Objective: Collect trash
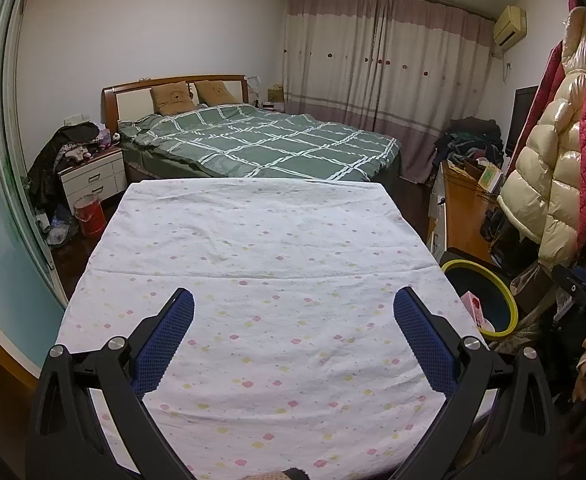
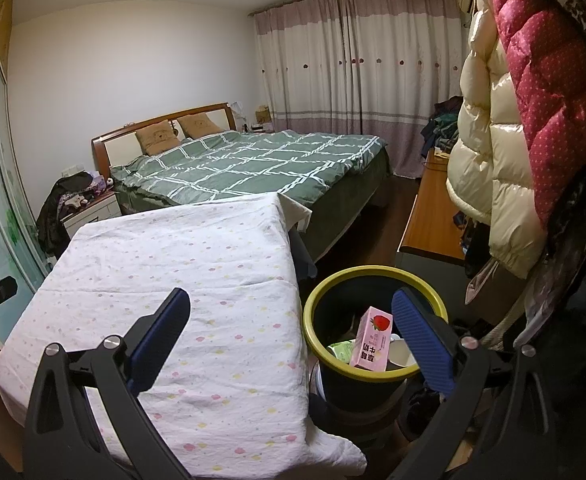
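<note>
Both grippers are hovering released and empty. The right gripper is hanging nearer the yellow-rimmed trash bin at lower right, where the pink strawberry milk carton is standing tilted; the left gripper is facing the bare floral-sheeted tabletop.

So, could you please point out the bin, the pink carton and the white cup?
bin (image 2: 335, 278), right wrist view, yellow rim's far edge.
pink carton (image 2: 371, 342), right wrist view, front face.
white cup (image 2: 401, 356), right wrist view, inner wall.
</note>
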Demonstrator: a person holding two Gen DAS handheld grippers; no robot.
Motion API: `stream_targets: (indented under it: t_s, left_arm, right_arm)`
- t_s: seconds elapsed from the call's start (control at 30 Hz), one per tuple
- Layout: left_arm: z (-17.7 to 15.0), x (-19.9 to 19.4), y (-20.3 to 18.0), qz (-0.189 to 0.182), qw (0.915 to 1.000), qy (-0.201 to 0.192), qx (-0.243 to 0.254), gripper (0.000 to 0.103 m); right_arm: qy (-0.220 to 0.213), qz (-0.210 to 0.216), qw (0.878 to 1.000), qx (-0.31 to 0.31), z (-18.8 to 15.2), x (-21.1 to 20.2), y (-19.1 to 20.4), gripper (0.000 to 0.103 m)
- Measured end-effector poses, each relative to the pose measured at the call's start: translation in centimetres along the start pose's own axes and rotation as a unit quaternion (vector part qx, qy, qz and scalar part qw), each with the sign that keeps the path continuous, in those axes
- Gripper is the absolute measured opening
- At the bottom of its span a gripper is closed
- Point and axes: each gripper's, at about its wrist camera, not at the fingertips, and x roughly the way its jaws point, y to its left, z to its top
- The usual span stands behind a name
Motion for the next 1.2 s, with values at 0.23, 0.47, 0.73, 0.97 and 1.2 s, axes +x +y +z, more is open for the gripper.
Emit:
stream_targets:
  t_s: [0.23,0.47,0.73,0.97,1.2]
  left_arm:
    - [0.0,0.5,-0.1,0.004,1.0,0.007,0.001,0.098]
    - [-0.1,1.0,-0.4,0.004,0.9999,0.013,0.006,0.098]
    - [-0.4,1.8,-0.1,-0.019,0.9996,0.019,0.001,0.098]
    - [-0.1,2.3,0.1,-0.024,0.9996,0.016,0.005,0.098]
    - [1.6,10.2,4.8,0.028,0.9961,0.081,-0.024,0.098]
  right_arm:
    - [0.0,0.0,1.0,0.0,0.0,0.1,0.0,0.096]
    - [0.003,0.0,1.0,0.001,-0.1,0.3,0.1,0.096]
    - [0.008,0.002,1.0,0.003,-0.2,0.8,0.1,0.096]
    - [0.016,0.005,1.0,0.009,-0.2,1.6,0.0,0.096]
    - [0.041,0.036,0.998,-0.016,2.4,5.9,2.6,0.097]
